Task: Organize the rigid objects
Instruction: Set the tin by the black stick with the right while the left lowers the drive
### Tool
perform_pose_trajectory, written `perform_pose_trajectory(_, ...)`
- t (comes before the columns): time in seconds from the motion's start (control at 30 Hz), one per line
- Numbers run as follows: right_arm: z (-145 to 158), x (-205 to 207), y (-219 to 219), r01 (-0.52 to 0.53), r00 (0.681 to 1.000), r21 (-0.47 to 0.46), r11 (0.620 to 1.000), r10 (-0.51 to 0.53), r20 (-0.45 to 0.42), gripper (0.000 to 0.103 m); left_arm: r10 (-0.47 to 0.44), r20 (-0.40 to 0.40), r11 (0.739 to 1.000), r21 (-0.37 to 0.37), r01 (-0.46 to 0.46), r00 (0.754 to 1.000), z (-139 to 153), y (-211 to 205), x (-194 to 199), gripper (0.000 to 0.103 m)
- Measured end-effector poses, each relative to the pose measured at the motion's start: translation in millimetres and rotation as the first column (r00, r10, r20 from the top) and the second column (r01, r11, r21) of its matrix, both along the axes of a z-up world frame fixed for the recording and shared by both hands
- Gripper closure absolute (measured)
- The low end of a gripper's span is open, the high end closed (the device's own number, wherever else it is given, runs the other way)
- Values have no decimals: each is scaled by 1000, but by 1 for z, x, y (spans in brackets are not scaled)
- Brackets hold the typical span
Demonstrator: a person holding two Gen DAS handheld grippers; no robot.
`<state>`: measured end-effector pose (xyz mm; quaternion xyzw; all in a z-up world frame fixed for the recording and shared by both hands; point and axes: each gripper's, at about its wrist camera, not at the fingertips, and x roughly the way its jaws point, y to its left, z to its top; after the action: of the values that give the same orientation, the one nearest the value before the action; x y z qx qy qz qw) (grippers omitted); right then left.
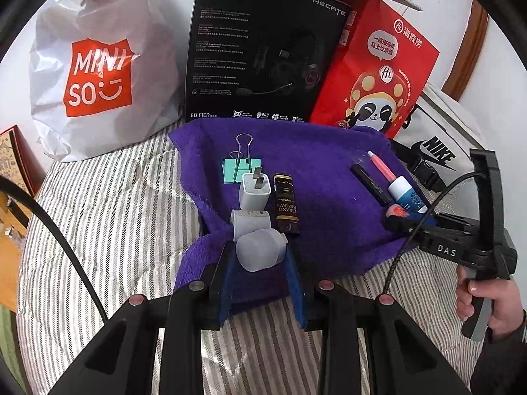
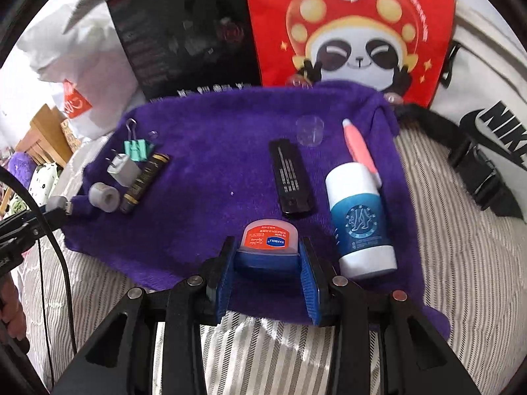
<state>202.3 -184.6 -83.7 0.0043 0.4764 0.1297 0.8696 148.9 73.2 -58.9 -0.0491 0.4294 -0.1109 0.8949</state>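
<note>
A striped grey-and-white quilted bed [image 1: 115, 217] carries a rumpled purple terry towel [image 1: 313, 164], the landmark here. At the towel's near-left edge the left hand-held gripper [image 1: 260, 256] is clenched on a small translucent white plastic bottle [image 1: 260, 250]. At its near-middle edge the right hand-held gripper [image 2: 267, 256] grasps a flat orange-lidded lip balm tub [image 2: 268, 238].

Fuzzy purple towel [image 2: 230, 138] on striped quilted bedcover [image 2: 461, 247]; glossy paper bag [image 2: 270, 33].
</note>
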Motion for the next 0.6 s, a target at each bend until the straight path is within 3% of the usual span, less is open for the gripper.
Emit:
perform_pose_trajectory(0.43, -6, 10, 4, -4, 1000, -32, 999, 3, -20, 65, -36, -53, 999, -7, 35, 998, -17, -17, 17, 75)
perform_pose_trajectory(0.6, -5, 11, 1, -26, 999, 1, 1000, 26, -26, 56, -37, -78, 999, -6, 36, 996, -24, -20, 22, 75)
